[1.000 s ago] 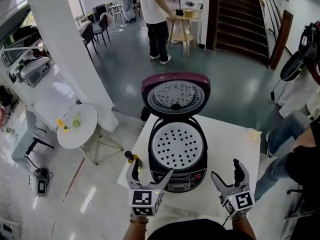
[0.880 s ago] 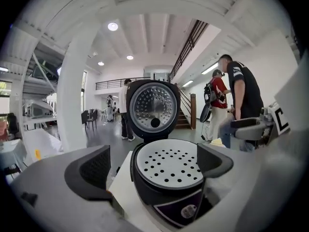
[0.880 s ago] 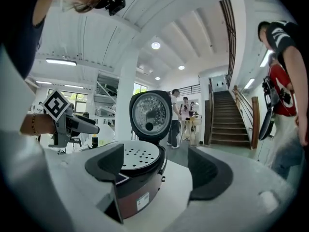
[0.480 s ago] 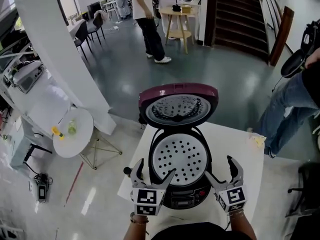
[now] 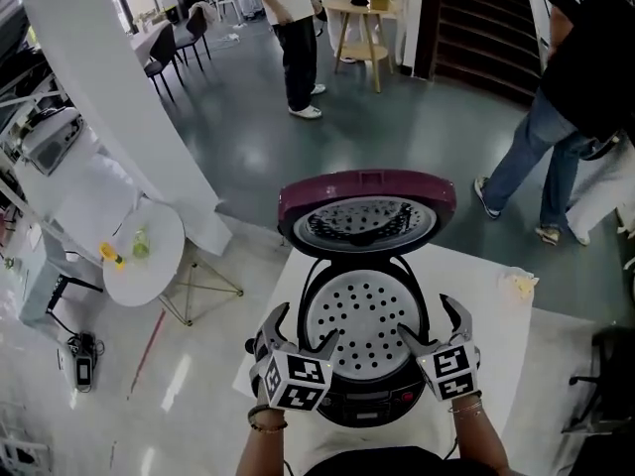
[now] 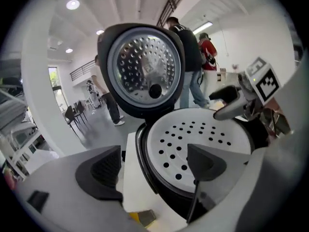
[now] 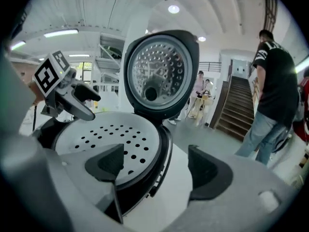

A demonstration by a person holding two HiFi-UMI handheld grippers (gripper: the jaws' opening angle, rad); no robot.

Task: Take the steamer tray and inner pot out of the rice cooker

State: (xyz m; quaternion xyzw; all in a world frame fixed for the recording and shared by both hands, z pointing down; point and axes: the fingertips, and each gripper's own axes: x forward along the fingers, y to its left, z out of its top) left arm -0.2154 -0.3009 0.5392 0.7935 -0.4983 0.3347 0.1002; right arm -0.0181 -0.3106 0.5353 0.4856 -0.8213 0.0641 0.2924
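The rice cooker [image 5: 372, 405] stands on the white table with its maroon lid [image 5: 365, 206] up. The white perforated steamer tray [image 5: 369, 310] sits in its mouth and hides the inner pot. My left gripper [image 5: 306, 327] is at the cooker's left rim. Its jaws are closing, and in the left gripper view [image 6: 154, 170] the rim and the tray [image 6: 203, 134] edge lie between the pads, untouched. My right gripper [image 5: 429, 321] is open at the right rim; in the right gripper view [image 7: 154, 170] it straddles the rim beside the tray [image 7: 111, 134].
The white table [image 5: 486, 296] carries a crumpled paper [image 5: 518, 284] at its far right. A round side table [image 5: 149, 256] and a white column stand to the left. People [image 5: 585, 97] walk on the floor behind.
Both grippers have moved forward and down, from the table's near edge to either side of the cooker's rim. A person has walked in at the upper right.
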